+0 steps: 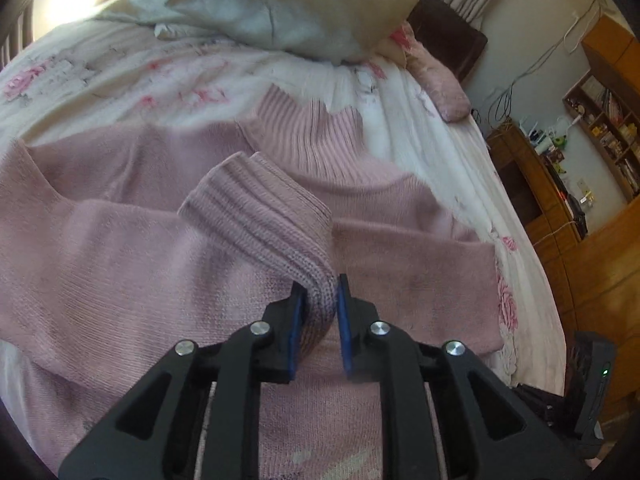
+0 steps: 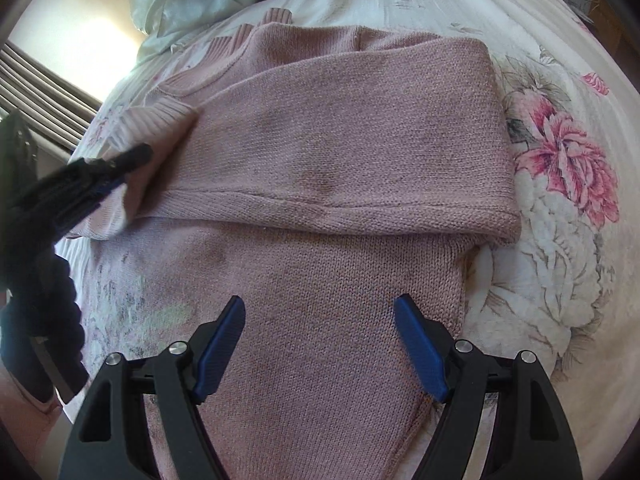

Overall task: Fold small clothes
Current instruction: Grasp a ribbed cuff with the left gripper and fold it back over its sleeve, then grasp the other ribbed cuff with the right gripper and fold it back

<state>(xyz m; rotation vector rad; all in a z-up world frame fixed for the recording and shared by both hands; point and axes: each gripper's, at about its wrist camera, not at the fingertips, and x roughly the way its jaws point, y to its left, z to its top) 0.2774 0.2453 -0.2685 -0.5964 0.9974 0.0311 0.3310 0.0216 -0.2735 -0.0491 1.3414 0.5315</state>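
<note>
Lying flat on the bed (image 1: 460, 152) is a pink knit sweater (image 1: 120, 264), spread over a white sheet w/ pink rose print. Left hand-held gripper (image 1: 322, 292) is clenched on the ribbed cuff (image 1: 256, 208) of one sleeve, blue pads pinching the knit just above the sweater body; cuff fans out ahead of the jaws, toward the ribbed collar (image 1: 304, 128). Other sleeve (image 2: 360, 132) lies folded across the chest, its lower edge running straight side to side, its fold end at the sweater's side near a big rose on the sheet.

Right hand-held gripper (image 2: 320, 316) is released, jaws wide apart, hovering over the lower body of the sweater; nothing between its blue pads (image 2: 420, 352). In the right wrist view the left unit shows at the left edge, black tip against the pale cuff, a dark sleeve (image 2: 52, 300) of the person behind it.

A silvery pillow (image 1: 288, 4) sits at the head of the bed beyond the collar, w/ a small pink cushion (image 1: 444, 84) at the bed's edge. Wooden shelves (image 1: 608, 132) stand by the far wall.
</note>
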